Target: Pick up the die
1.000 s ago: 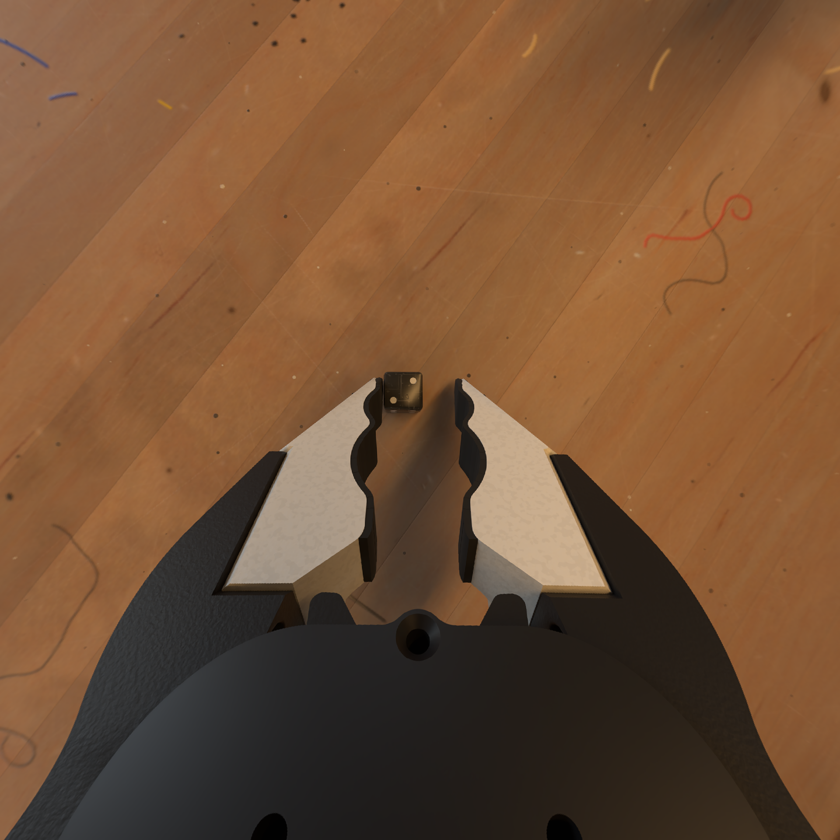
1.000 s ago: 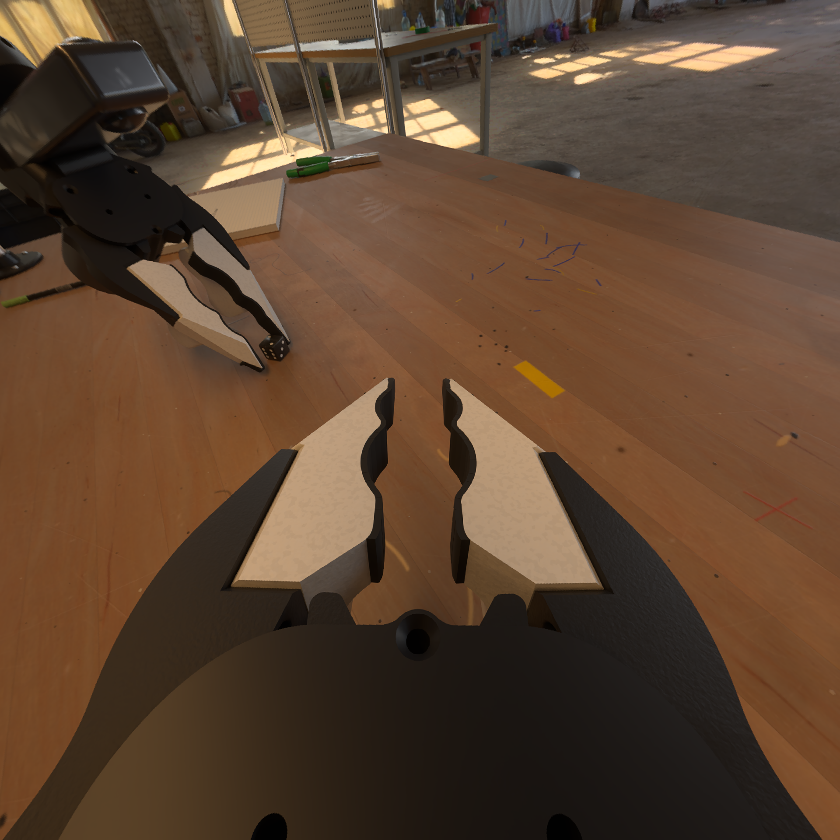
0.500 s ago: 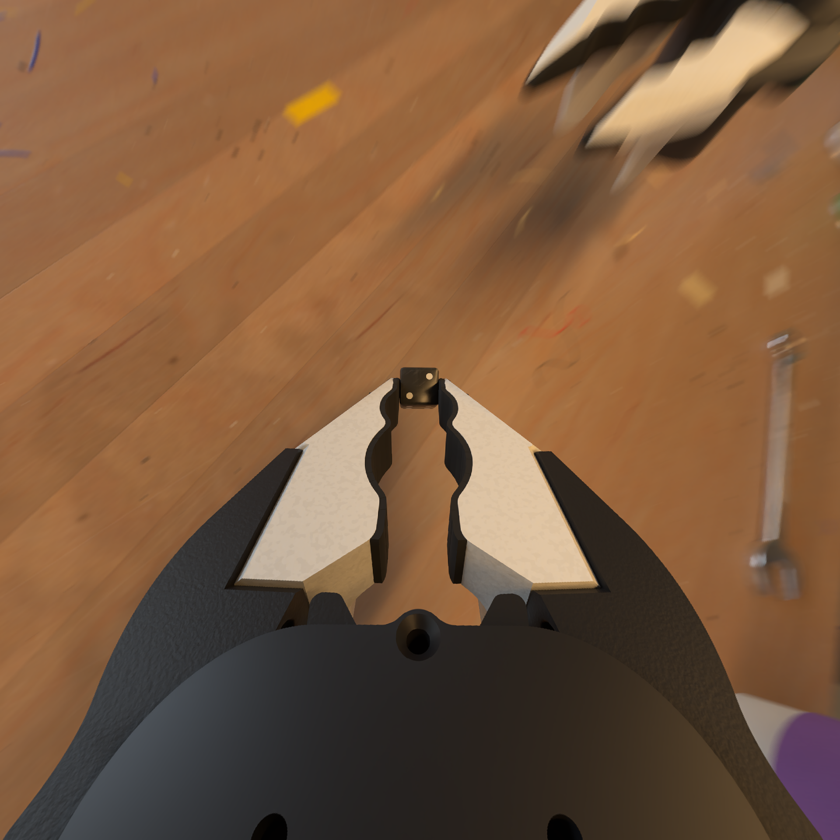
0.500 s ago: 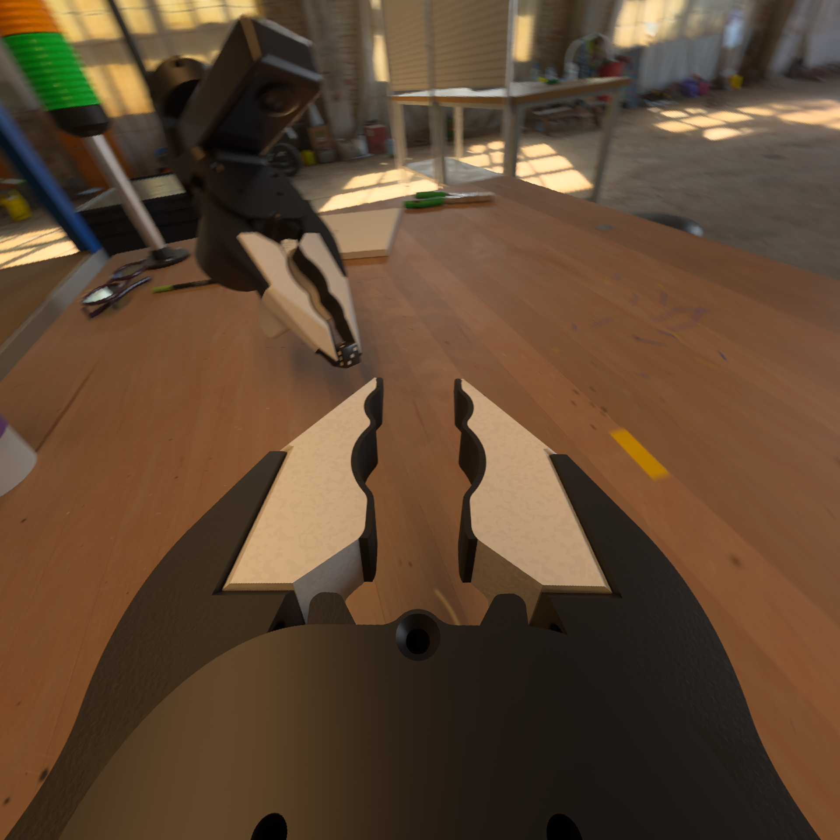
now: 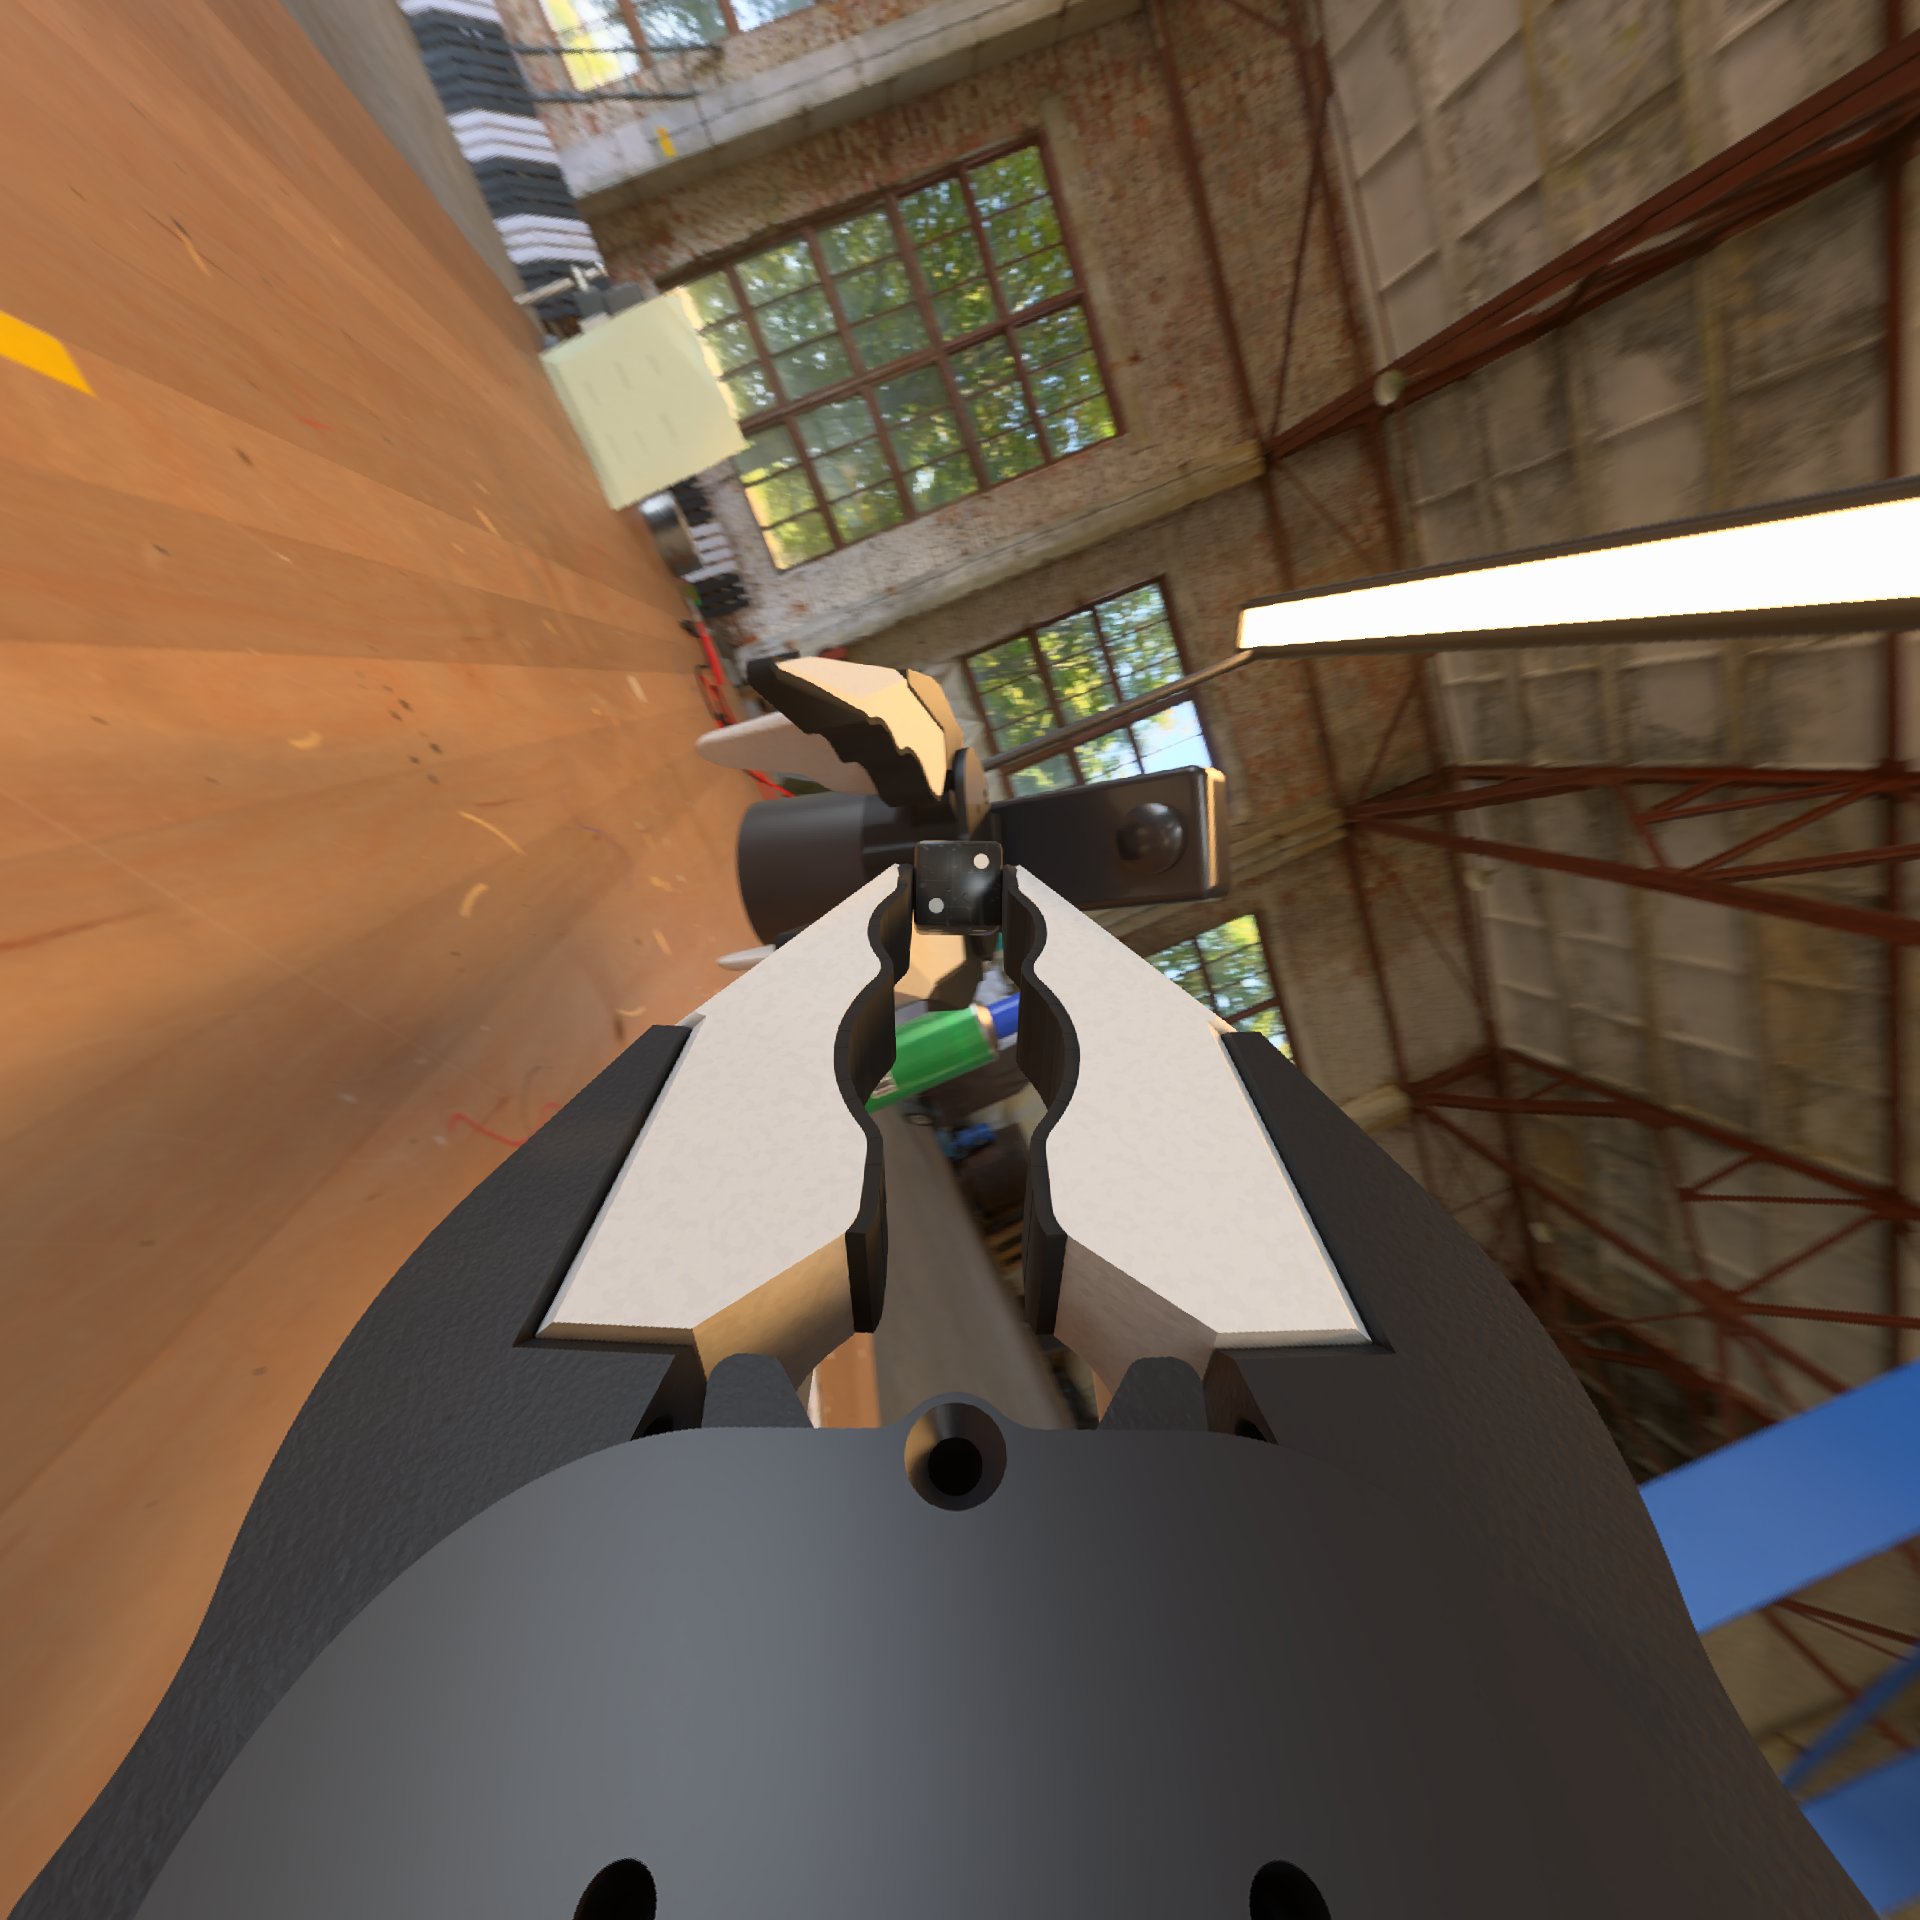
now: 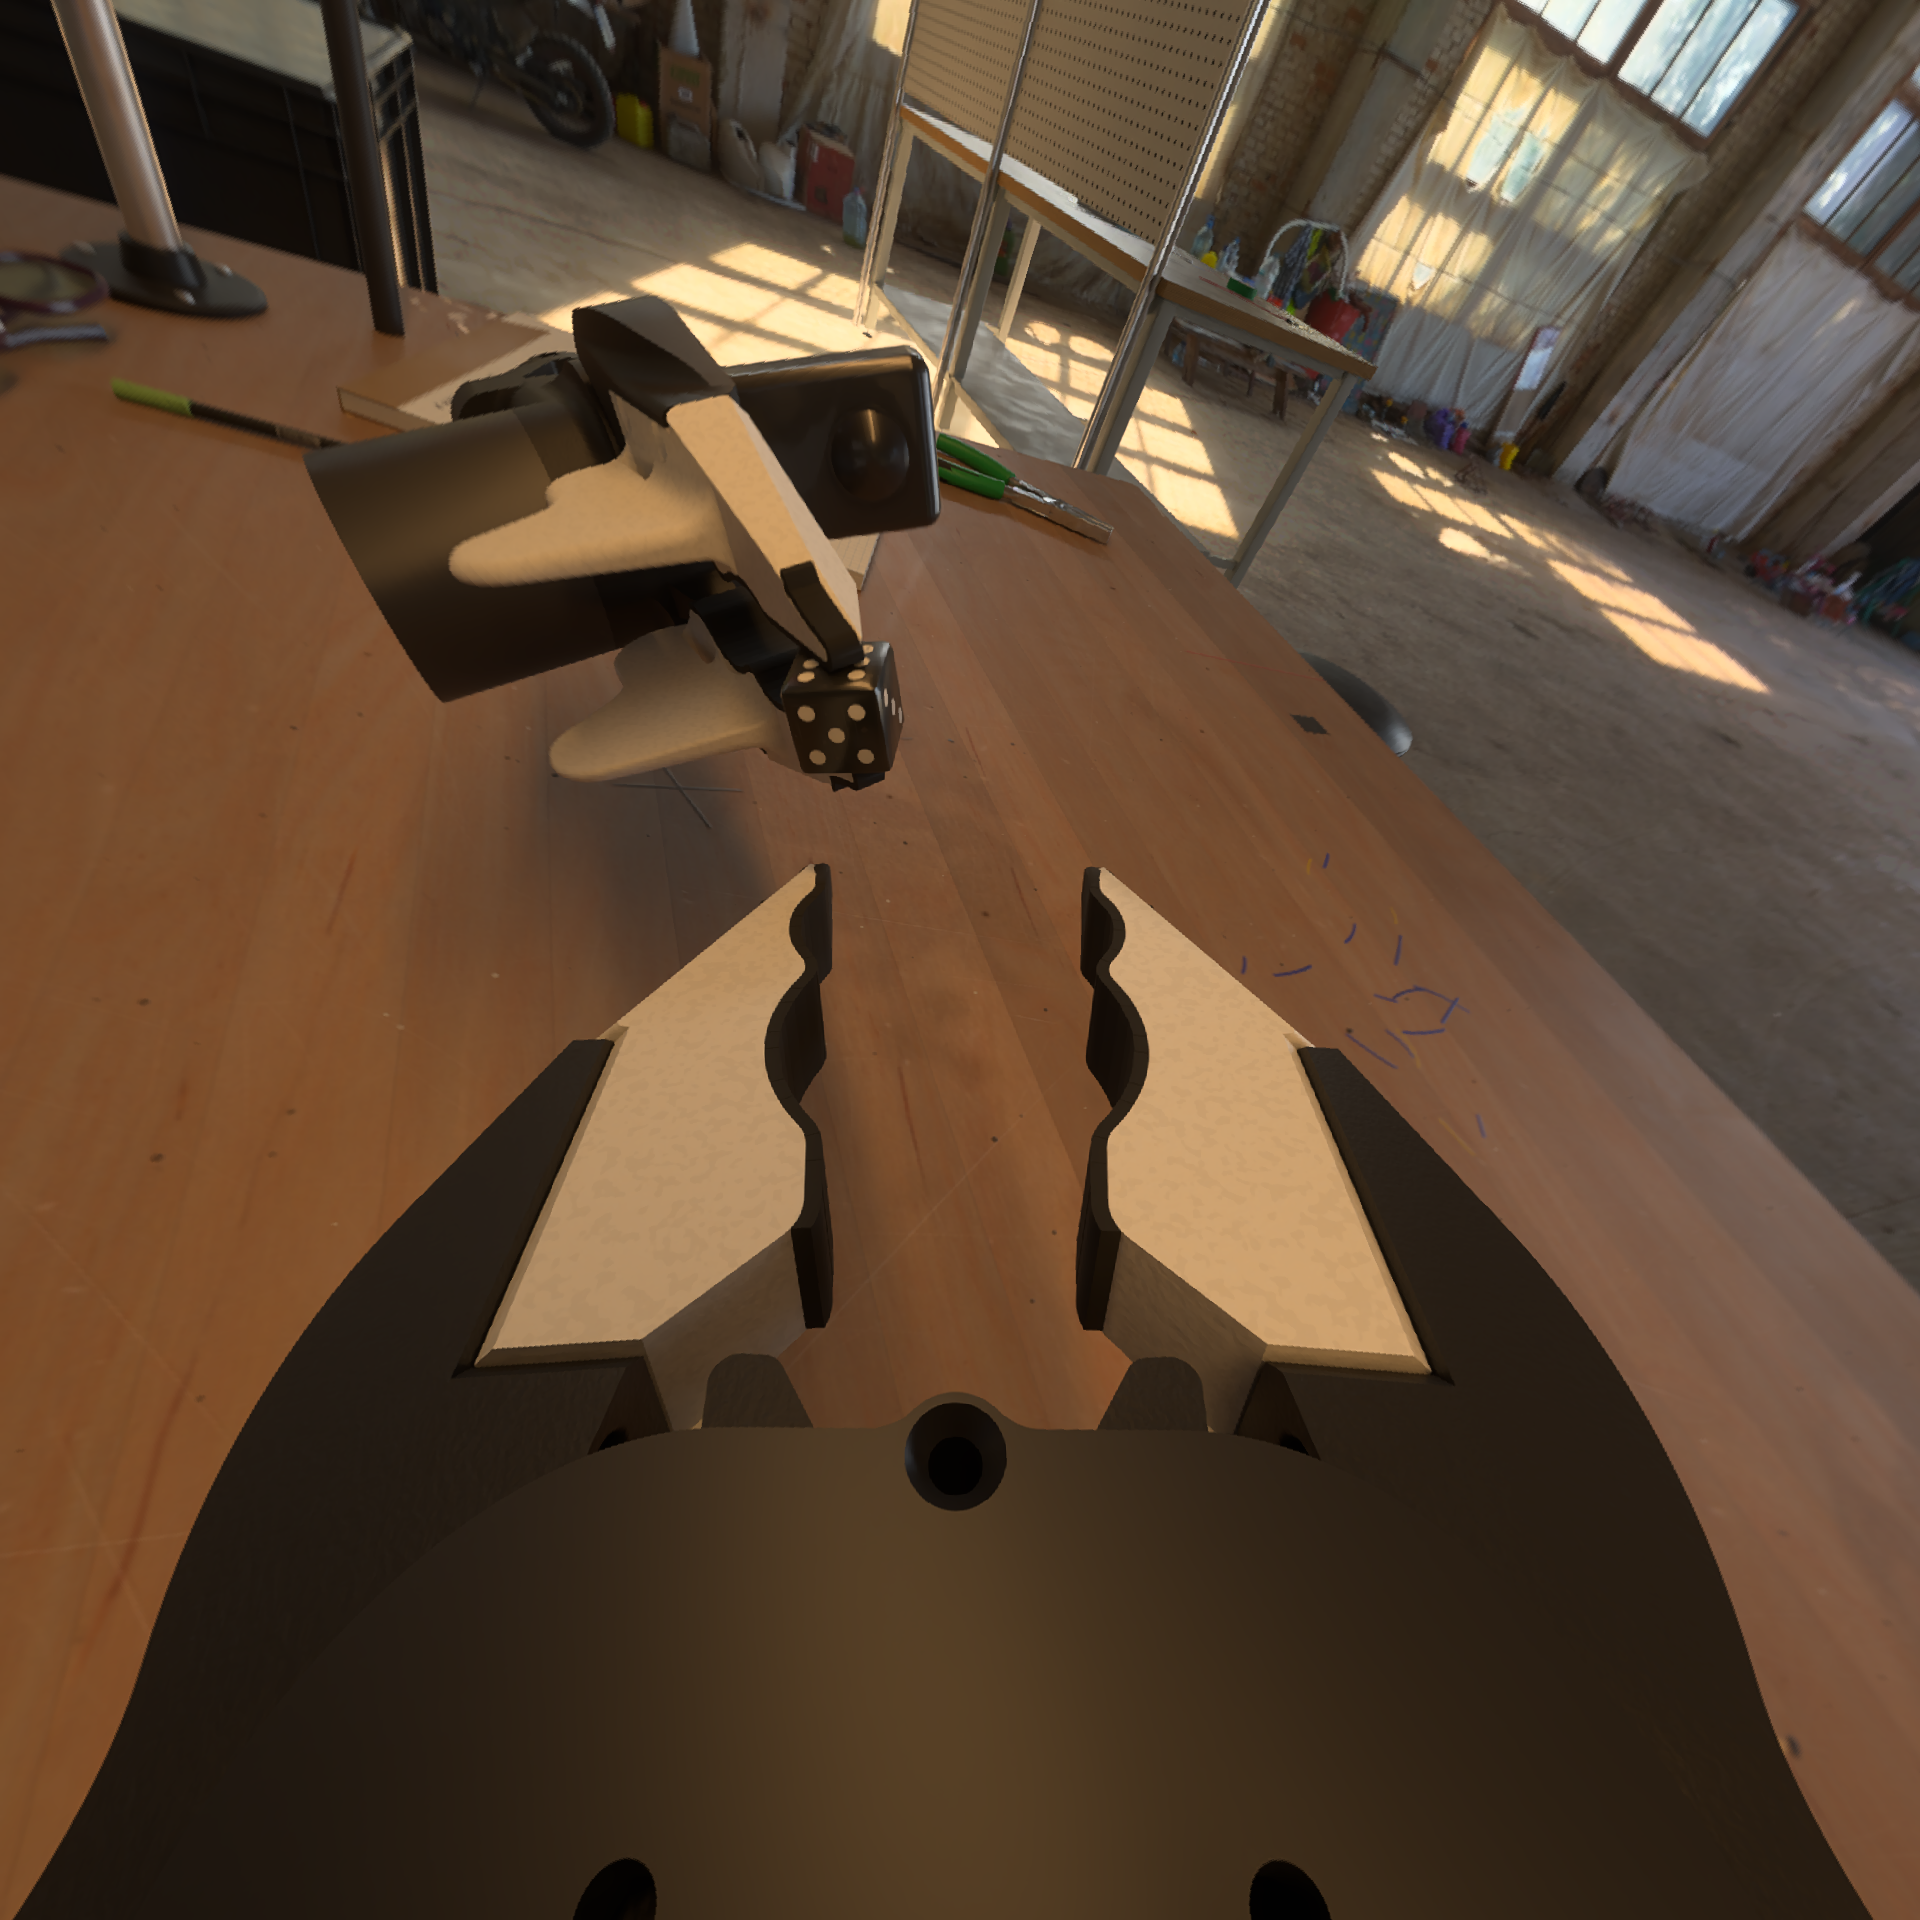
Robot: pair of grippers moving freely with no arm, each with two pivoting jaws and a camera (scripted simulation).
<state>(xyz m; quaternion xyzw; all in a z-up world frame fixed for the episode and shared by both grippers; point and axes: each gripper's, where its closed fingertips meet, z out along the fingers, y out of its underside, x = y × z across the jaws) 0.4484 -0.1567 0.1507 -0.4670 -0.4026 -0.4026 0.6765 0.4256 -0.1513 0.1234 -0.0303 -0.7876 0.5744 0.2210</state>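
The die is a small black cube with white pips. My left gripper is shut on it at the fingertips and holds it in the air, rolled on its side so the wooden table fills the left of its view. In the right wrist view the die hangs above the table between the left gripper's tips, just beyond my right gripper. My right gripper is open and empty, low over the table. It shows in the left wrist view behind the die.
Green-handled pliers and a flat board lie at the table's far edge. A green pen and a pole on a black base stand at the far left. The table edge runs along the right. A yellow tape mark lies on the table.
My left gripper closed on the die, lifted it off the table and rolled sideways toward the right gripper. My right gripper opened wider and turned to face it.
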